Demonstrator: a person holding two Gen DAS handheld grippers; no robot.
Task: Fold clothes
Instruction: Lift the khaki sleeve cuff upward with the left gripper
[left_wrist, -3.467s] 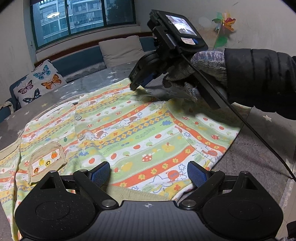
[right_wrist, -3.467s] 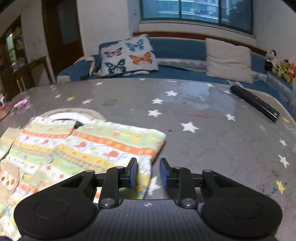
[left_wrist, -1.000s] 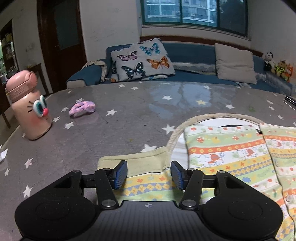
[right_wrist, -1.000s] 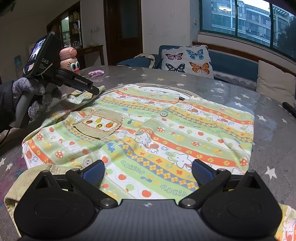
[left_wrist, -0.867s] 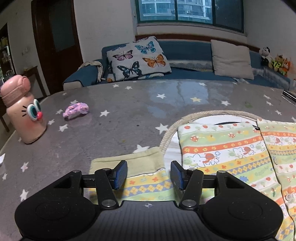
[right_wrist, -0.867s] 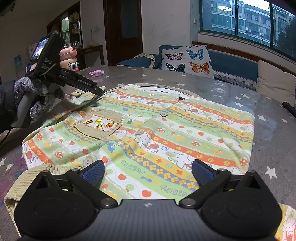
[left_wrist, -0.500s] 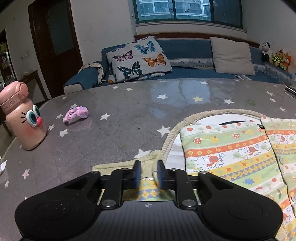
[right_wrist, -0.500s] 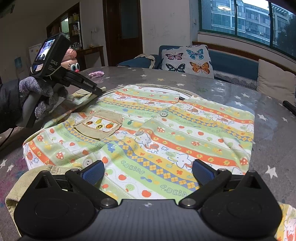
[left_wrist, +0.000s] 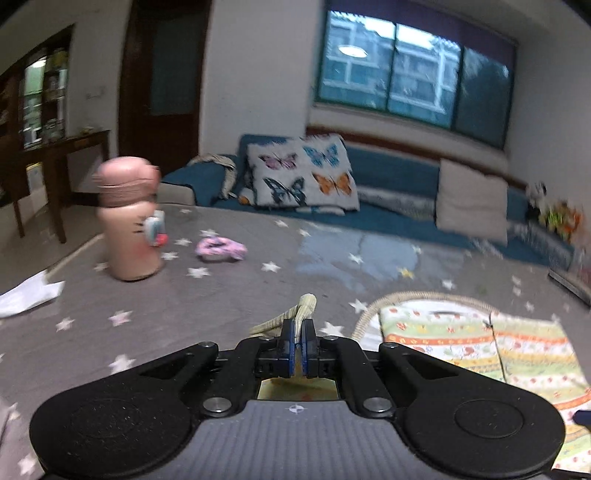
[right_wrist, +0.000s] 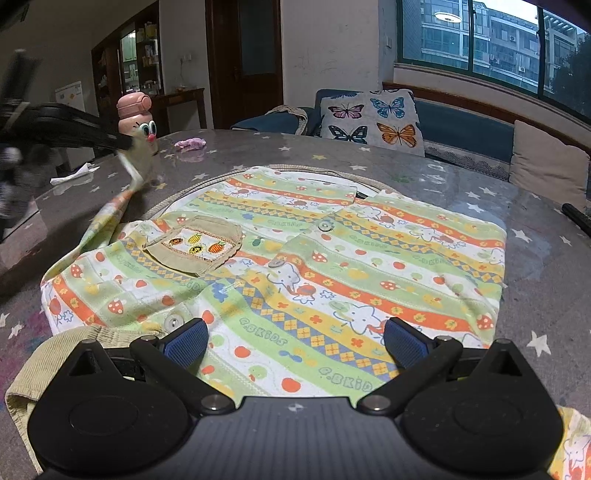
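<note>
A child's striped shirt (right_wrist: 332, 266) with fruit and elephant prints lies flat on the grey star-patterned table (right_wrist: 258, 155). It also shows at the right of the left wrist view (left_wrist: 480, 347). My left gripper (left_wrist: 297, 332) is shut on the shirt's beige sleeve cuff (left_wrist: 304, 308) and holds it lifted above the table. In the right wrist view it (right_wrist: 123, 142) shows at the far left with the sleeve (right_wrist: 107, 214) stretched up to it. My right gripper (right_wrist: 293, 338) is open and empty, low over the shirt's hem.
A pink cartoon bottle (left_wrist: 127, 221) and a small purple toy (left_wrist: 220, 249) stand at the table's far left. A white paper scrap (left_wrist: 27, 295) lies near the left edge. A dark bar (right_wrist: 576, 218) lies at the right edge. A blue sofa with cushions (right_wrist: 369, 122) is behind.
My left gripper has closed fully on the sleeve cuff and lifted it up off the table, pulling the sleeve taut. My right gripper has stayed open in the same place.
</note>
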